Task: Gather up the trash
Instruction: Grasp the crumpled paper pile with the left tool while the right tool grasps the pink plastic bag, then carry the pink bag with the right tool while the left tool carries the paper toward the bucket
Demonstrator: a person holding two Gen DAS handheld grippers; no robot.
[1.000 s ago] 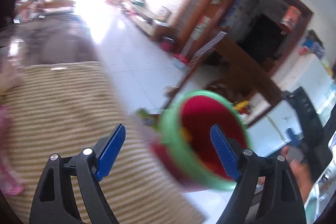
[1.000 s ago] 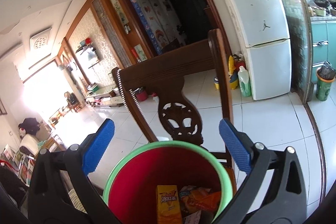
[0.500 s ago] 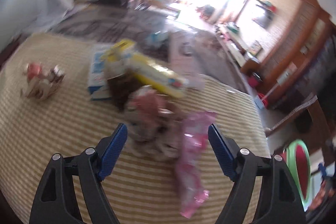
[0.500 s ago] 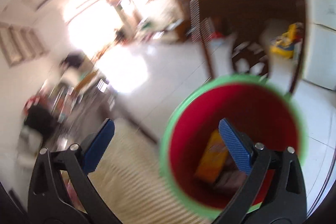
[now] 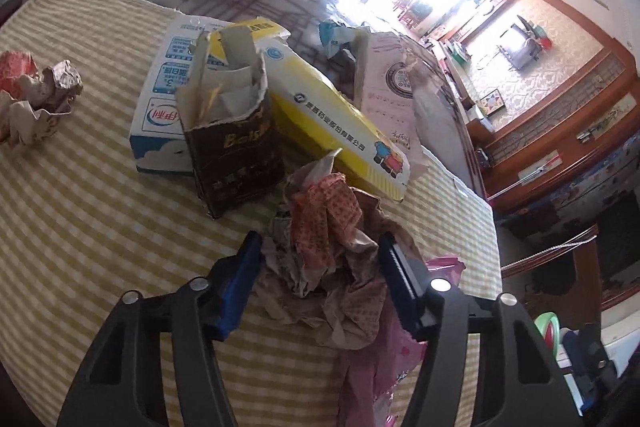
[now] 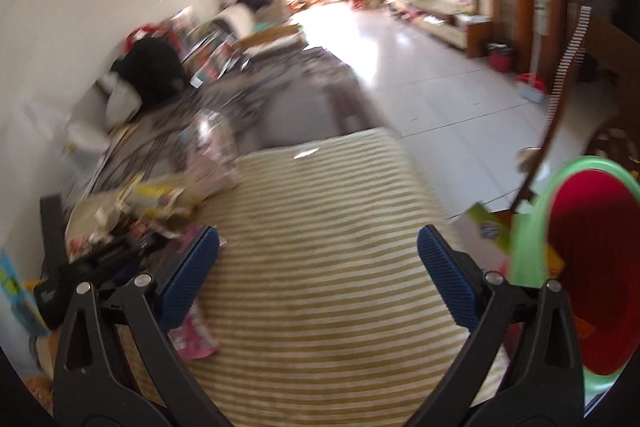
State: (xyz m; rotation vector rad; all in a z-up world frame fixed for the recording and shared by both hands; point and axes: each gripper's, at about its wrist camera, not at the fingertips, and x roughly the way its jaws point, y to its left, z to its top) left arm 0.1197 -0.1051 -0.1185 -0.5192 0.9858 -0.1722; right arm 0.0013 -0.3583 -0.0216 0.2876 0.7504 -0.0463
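Your table point(image 5: 80, 227), under its yellow checked cloth, fills both views, and the trash is heaped around the middle of the left wrist view. The red bin point(image 6: 592, 267) with the green rim sits at 3 o'clock in the right wrist view, just past the table's edge, with wrappers already in the bottom of it.

Going down in size: a white and blue carton point(image 5: 160, 115) lies flat at 11 o'clock in the left view, a long yellow box point(image 5: 320, 123) leans across it toward 1 o'clock, and a torn brown box point(image 5: 236, 155) stands open-topped in front of both. A pink wrapper point(image 5: 380, 379) trails off at 5 o'clock. A second paper wad point(image 5: 36, 103) sits alone at 9 o'clock, well apart from the pile.

Your left gripper point(image 5: 320, 267) is spread around the crumpled paper ball point(image 5: 328, 267), one blue pad on each side of it. I judge this to be the pick-up step, with the squeeze not yet made; whether the pads already touch the paper I cannot tell.

Your right gripper point(image 6: 316, 267) is spread wide over bare cloth and holds nothing.

Next, close the left pads on the ball alone, lift clear of the pink wrapper lying partly under it, then carry it to the bin.
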